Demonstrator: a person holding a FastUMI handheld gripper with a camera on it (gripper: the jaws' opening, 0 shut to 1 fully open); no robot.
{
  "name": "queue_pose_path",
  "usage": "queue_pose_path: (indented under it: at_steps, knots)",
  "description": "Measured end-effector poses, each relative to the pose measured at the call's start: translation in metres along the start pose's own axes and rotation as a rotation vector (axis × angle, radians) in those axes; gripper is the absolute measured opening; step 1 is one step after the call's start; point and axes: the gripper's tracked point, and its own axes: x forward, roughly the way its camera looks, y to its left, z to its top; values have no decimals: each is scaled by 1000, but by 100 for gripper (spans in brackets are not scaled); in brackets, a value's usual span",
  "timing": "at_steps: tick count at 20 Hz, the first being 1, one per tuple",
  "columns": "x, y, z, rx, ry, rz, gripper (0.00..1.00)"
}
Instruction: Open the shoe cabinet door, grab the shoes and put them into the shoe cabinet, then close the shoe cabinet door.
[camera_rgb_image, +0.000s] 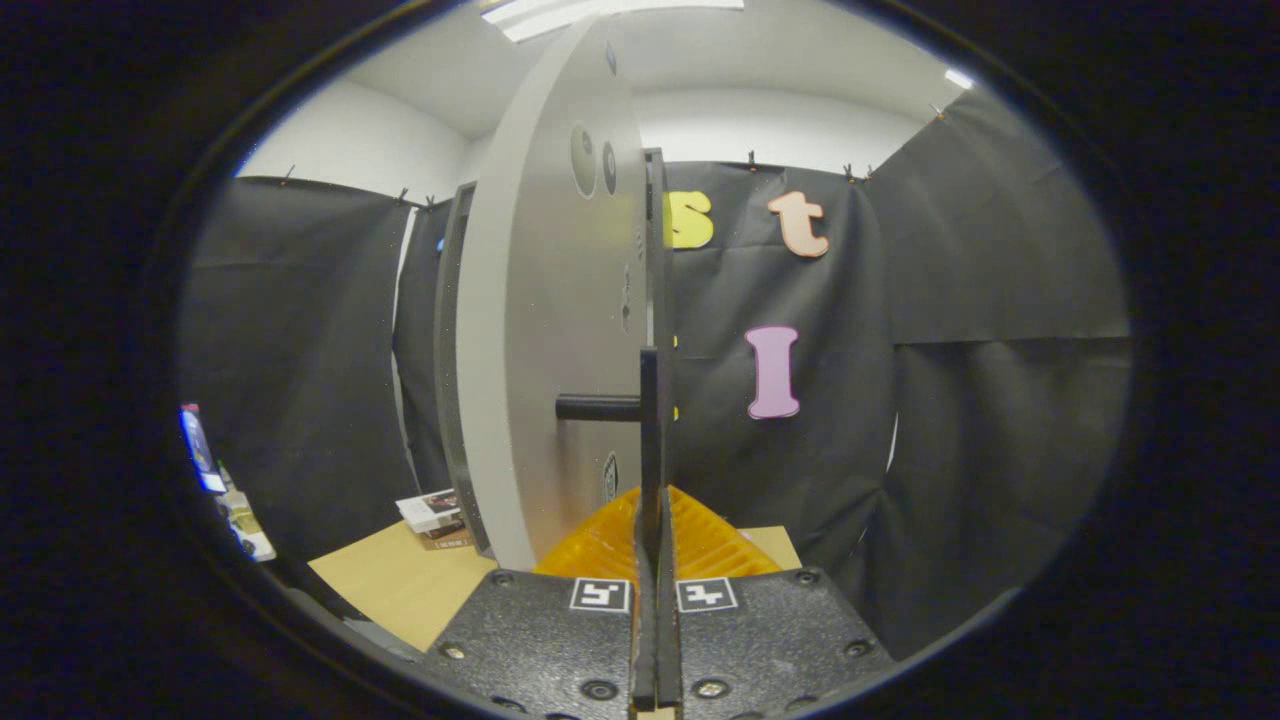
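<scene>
My tongs (655, 520) are pinched narrow on the dark edge strip of the pale grey flat cabinet door (545, 330), just beside its black bar handle (598, 407). Gripping the free edge there gives me leverage to swing it, I judge.

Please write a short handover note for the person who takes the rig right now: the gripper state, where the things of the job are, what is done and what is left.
Gripper: fingers closed on the thin black handle of the cabinet door.
Door: grey panel seen nearly edge-on, swung out just ahead of the fingers; a short black post joins the handle to it.
Cabinet: dark frame behind the door, standing on the tan table.
Done: door appears partly open.
Left: finish opening if needed, fetch the shoes, put them inside, close the door.
Other: small boxes on the table beside the cabinet.
</scene>
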Motion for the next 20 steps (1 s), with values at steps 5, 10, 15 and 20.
queue_pose_path:
  at_steps: [5, 10, 15, 20]
  knots:
    - [-27, 0, -9, 42, -8, -68, 7]
    - [-78, 23, -12, -85, -123, -214, 52]
    - [-91, 101, -37, -46, -146, -64, 100]
    - [-78, 151, -64, -56, -136, 3, 100]
